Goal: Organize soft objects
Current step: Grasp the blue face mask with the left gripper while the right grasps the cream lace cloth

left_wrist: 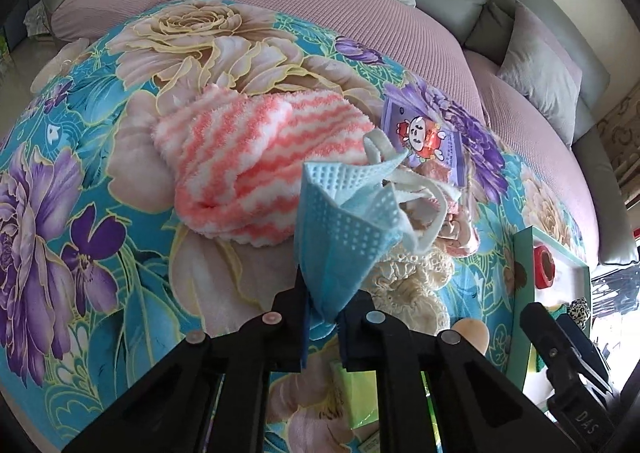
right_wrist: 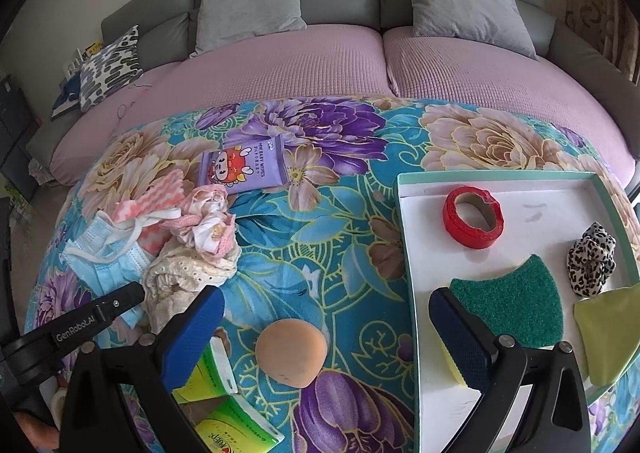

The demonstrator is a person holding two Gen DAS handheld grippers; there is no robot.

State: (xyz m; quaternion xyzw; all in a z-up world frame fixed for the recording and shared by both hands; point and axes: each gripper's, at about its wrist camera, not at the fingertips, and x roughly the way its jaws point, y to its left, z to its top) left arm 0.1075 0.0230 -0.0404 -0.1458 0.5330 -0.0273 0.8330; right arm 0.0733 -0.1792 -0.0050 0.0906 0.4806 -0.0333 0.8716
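Observation:
My left gripper (left_wrist: 322, 307) is shut on a blue face mask (left_wrist: 344, 221) with white ear loops, held above the floral blanket (left_wrist: 80, 173). The mask also shows in the right wrist view (right_wrist: 106, 257), with the left gripper's finger (right_wrist: 100, 309) beside it. A pink-and-white striped fuzzy towel (left_wrist: 256, 161) lies just beyond it. A cream lace cloth (right_wrist: 184, 277) and a pink-white bundle (right_wrist: 208, 225) lie beside the mask. My right gripper (right_wrist: 326, 327) is open and empty, over the tray's left edge. The white tray (right_wrist: 528, 209) holds a green sponge (right_wrist: 516, 305), red tape roll (right_wrist: 474, 217), leopard scrunchie (right_wrist: 592, 259) and yellow-green cloth (right_wrist: 612, 333).
A purple baby wipes pack (right_wrist: 244, 167) lies at the blanket's back. An orange round sponge (right_wrist: 291, 351) and green tissue packs (right_wrist: 212, 377) lie near the front. A grey sofa with pillows (right_wrist: 252, 1) and pink cover (right_wrist: 320, 65) is behind.

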